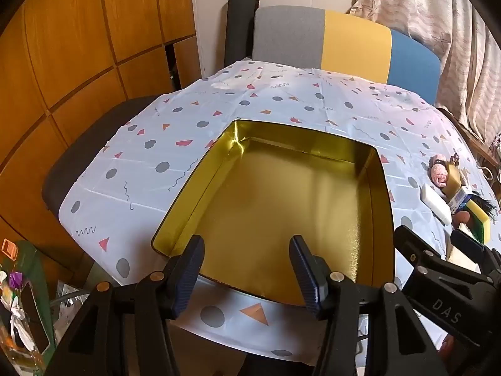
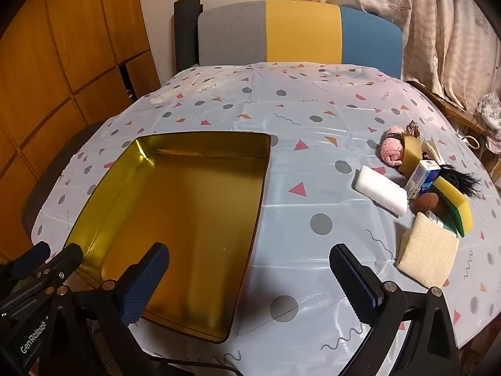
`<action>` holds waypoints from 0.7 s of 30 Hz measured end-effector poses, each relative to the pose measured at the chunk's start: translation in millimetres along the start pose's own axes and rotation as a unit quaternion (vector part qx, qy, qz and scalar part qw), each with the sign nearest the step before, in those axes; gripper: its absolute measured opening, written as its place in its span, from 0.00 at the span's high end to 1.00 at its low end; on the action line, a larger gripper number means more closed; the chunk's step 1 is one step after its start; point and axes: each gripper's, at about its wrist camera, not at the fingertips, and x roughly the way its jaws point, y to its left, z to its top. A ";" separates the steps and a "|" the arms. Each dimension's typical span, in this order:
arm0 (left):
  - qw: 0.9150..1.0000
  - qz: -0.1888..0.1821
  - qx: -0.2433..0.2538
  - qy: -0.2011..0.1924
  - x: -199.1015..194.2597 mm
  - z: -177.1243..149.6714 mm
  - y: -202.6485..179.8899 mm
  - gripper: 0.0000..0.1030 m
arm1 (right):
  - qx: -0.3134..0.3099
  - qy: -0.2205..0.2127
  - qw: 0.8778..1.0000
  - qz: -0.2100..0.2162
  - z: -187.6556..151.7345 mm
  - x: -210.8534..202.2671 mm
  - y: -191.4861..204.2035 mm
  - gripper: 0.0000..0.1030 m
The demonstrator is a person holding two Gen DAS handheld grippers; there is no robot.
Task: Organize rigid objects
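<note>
Both the left gripper (image 1: 247, 269) and right gripper (image 2: 250, 279) hover open and empty at the near edge, the gold tin (image 2: 94, 200) lying bare on the left ready to receive the pile's milk carton (image 2: 421, 177) from the right.

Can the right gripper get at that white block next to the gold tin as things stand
Probably yes. The right gripper is wide open and empty, and only bare tablecloth lies between it and the white block, whose near side is clear.
</note>
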 end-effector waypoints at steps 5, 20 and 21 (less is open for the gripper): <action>1.000 -0.003 0.001 0.002 0.2 -0.3 -0.1 0.45 | 0.000 0.001 1.000 0.001 1.0 0.8 -1.5 0.00; 1.000 -0.004 0.002 0.008 4.6 -5.6 2.8 0.45 | -0.001 0.002 1.000 -0.005 -1.5 2.4 -3.0 0.00; 1.000 -0.004 0.001 0.008 5.0 -5.8 3.2 0.45 | -0.001 0.002 1.000 -0.006 -1.6 2.9 -2.4 0.00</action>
